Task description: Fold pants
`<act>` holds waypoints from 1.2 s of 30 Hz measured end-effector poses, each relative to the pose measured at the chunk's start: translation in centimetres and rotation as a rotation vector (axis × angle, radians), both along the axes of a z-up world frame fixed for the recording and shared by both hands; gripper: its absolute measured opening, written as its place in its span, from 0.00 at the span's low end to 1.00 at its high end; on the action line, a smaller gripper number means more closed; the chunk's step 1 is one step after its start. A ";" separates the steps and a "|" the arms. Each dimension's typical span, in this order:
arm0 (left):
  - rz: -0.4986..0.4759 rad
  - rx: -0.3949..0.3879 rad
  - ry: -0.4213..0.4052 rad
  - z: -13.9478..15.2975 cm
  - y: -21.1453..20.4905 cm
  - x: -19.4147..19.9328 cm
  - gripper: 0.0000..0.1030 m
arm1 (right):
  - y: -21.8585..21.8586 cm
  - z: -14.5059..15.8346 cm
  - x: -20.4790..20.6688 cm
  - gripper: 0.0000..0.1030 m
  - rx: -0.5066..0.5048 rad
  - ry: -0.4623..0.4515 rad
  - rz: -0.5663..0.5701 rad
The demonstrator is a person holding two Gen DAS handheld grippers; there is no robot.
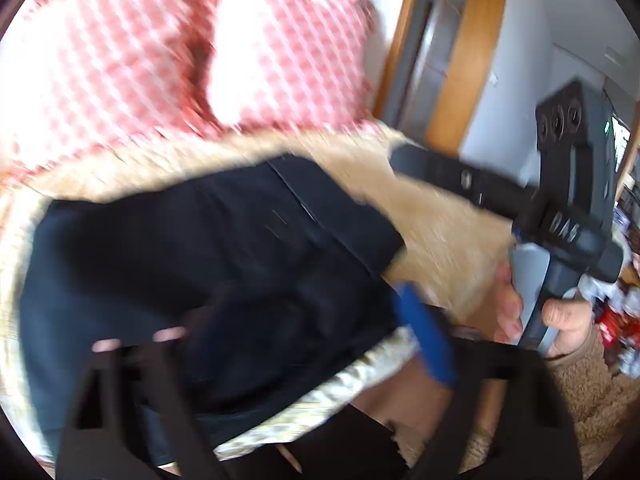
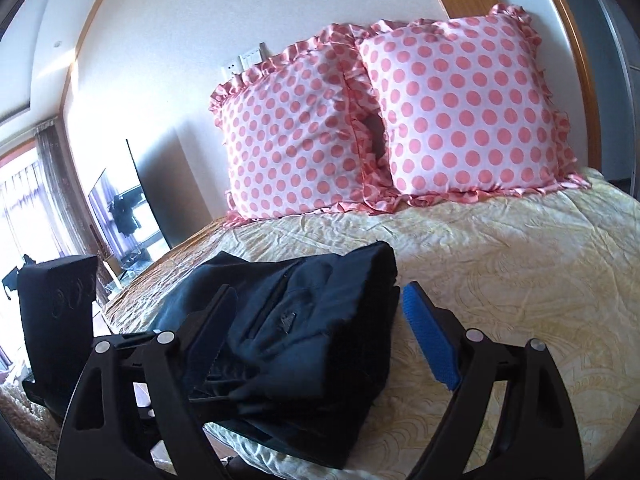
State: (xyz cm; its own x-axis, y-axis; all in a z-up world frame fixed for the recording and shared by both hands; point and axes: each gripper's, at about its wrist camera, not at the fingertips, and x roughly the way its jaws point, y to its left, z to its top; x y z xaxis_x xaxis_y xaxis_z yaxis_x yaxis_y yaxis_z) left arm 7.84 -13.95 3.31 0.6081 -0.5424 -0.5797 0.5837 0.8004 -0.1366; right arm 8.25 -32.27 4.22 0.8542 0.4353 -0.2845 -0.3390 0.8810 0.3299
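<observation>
Dark navy pants [image 2: 304, 344] lie folded into a thick stack near the front edge of the bed. In the right wrist view my right gripper [image 2: 320, 292] is open, one finger on each side of the stack, and a strip of bedcover shows between its blue pad [image 2: 430, 344] and the cloth. The left wrist view is blurred. There the pants [image 1: 200, 232] spread out flat below my left gripper [image 1: 316, 300], which is open wide above them with nothing pinched. A hand [image 1: 564, 316] holds the other gripper's handle at the right.
A pale yellow patterned bedcover [image 2: 500, 280] covers the bed. Two pink polka-dot pillows [image 2: 292, 136] [image 2: 468, 112] lean on the wall at the head. A television [image 2: 120, 208] stands at the left and a shaggy beige rug [image 1: 592, 392] lies on the floor.
</observation>
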 end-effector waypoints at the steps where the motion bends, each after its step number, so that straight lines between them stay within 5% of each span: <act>1: 0.021 -0.004 -0.018 0.8 1.0 -0.1 0.87 | 0.3 0.4 0.1 0.81 0.007 -0.006 0.021; 8: 0.320 0.093 0.050 0.7 7.0 4.1 0.94 | 4.8 0.2 2.0 0.61 -0.072 0.046 0.116; 13: 0.442 0.186 0.079 -1.3 8.3 6.0 0.94 | 6.7 -0.8 2.5 0.61 -0.153 0.077 0.093; 24: 0.510 0.284 0.031 -3.4 7.5 5.5 0.98 | 7.7 -3.5 2.9 0.61 -0.270 0.177 -0.004; 29: 0.525 0.261 0.043 -4.7 7.6 5.0 0.98 | 8.2 -6.5 2.4 0.62 -0.317 0.213 -0.046; 36: 0.493 0.164 0.059 -4.1 8.8 3.8 0.98 | 7.8 -5.3 1.4 0.62 -0.288 0.203 -0.054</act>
State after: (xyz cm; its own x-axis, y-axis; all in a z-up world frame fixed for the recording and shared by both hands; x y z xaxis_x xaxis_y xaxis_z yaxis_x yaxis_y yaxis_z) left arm 11.64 -5.16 -0.75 0.7322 -0.0991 -0.6738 0.1271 0.9919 -0.0078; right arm 9.63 -24.47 -1.10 0.7872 0.2684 -0.5552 -0.2425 0.9625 0.1215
